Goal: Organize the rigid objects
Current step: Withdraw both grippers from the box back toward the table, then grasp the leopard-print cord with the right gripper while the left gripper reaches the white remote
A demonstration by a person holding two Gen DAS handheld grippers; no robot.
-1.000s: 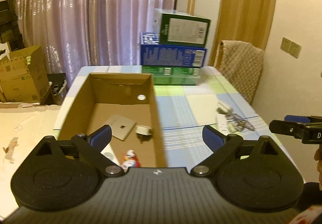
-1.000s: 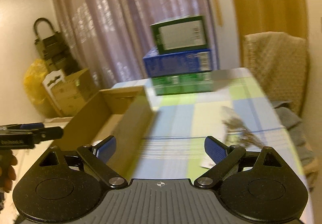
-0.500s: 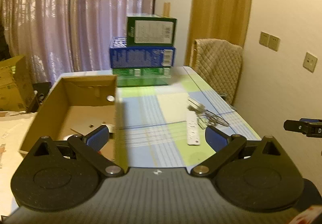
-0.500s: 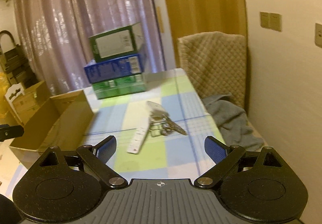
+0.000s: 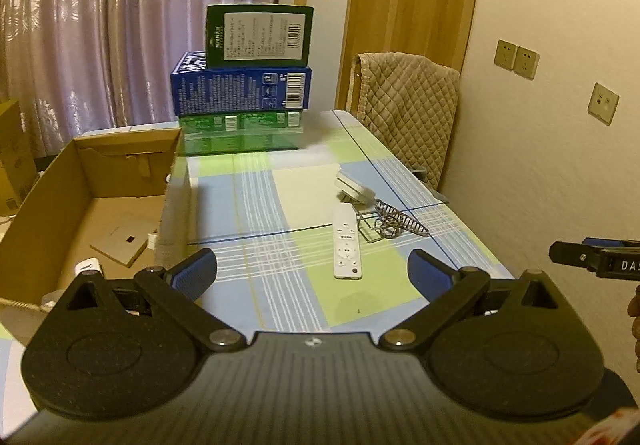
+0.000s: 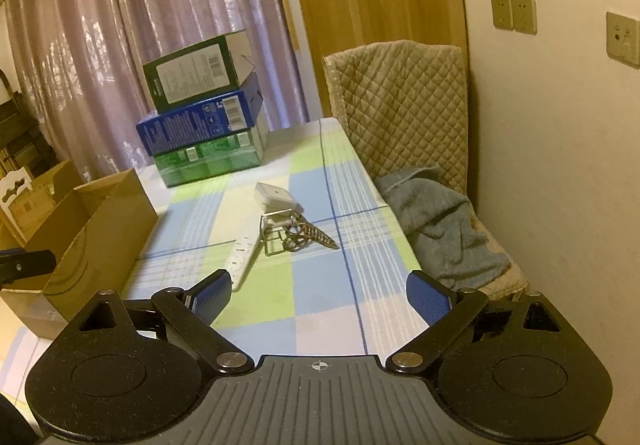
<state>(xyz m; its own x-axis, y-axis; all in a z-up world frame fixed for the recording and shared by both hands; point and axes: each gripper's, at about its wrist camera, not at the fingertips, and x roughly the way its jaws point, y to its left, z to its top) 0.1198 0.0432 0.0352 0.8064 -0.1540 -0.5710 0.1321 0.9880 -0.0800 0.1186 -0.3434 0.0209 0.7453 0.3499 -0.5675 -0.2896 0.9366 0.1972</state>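
Jaws of both grippers spread wide, empty; cardboard box [image 5: 80, 181] contents partly hidden by its wall; remote [image 5: 347, 241] in plain sight

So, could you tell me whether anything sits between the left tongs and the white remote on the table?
Nothing visible does. The left tongs are open and empty, and only bare checked tablecloth lies between them and the white remote. The wire rack and metal pieces lie beside the remote, to its right.

You had a white remote [image 5: 347, 241] on the bench's [image 5: 280, 285] blue, green and cream checked cloth, beside a plain brown cardboard box [image 5: 80, 181]; behind stood green and blue cartons [image 5: 240, 93].
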